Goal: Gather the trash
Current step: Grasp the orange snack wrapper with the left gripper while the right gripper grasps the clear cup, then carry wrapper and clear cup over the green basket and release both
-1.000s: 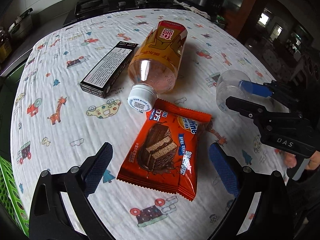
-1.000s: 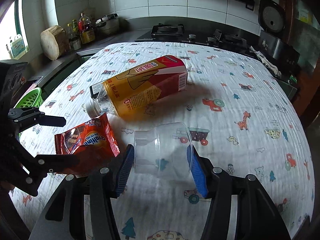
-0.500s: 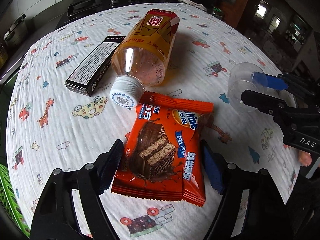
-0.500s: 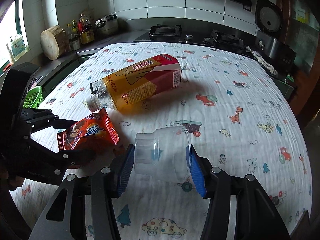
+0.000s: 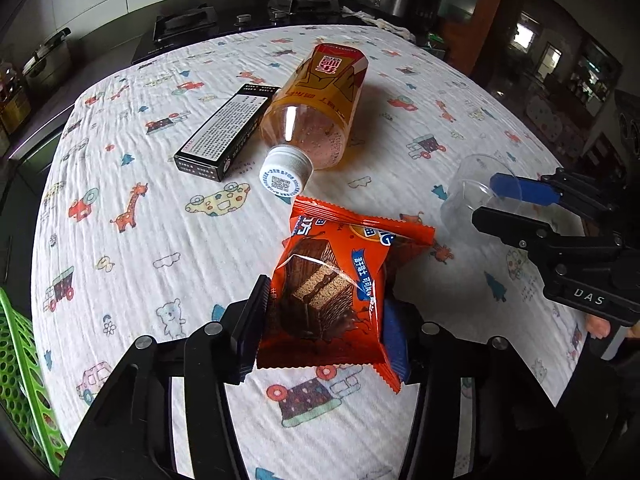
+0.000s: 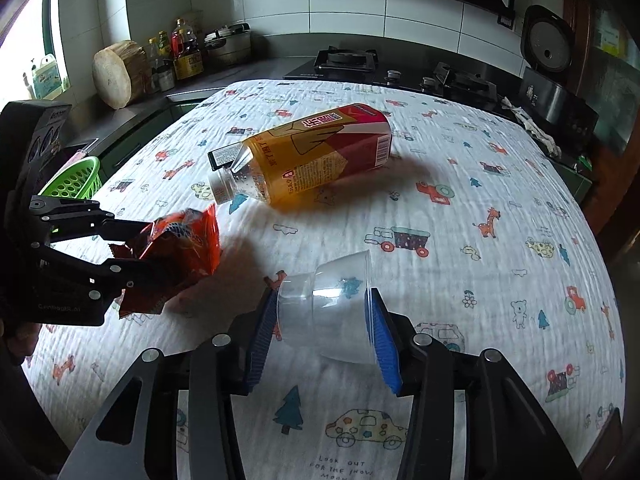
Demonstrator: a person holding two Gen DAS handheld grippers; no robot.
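Note:
An orange snack wrapper (image 5: 332,264) sits crumpled between the pads of my left gripper (image 5: 326,300), whose jaws are closing and press its sides. The right wrist view shows the wrapper (image 6: 188,240) held off the cloth in the left gripper (image 6: 160,246). A clear plastic cup (image 6: 328,312) lies on its side between the blue pads of my right gripper (image 6: 323,300), whose jaws are closing and squeeze it. In the left wrist view the cup (image 5: 468,188) and the right gripper (image 5: 486,198) are at the right. An orange drink bottle (image 5: 316,112) and a black box (image 5: 224,132) lie further back.
A cartoon-print cloth (image 5: 140,240) covers the table. A green perforated basket (image 5: 20,368) stands off the table's left edge, also visible as the basket (image 6: 74,180) in the right wrist view. A gas stove (image 6: 344,60) and a counter with bottles lie behind the table.
The left jaws have come in from wide apart onto the wrapper, which now buckles and lifts. The right jaws have narrowed on the cup.

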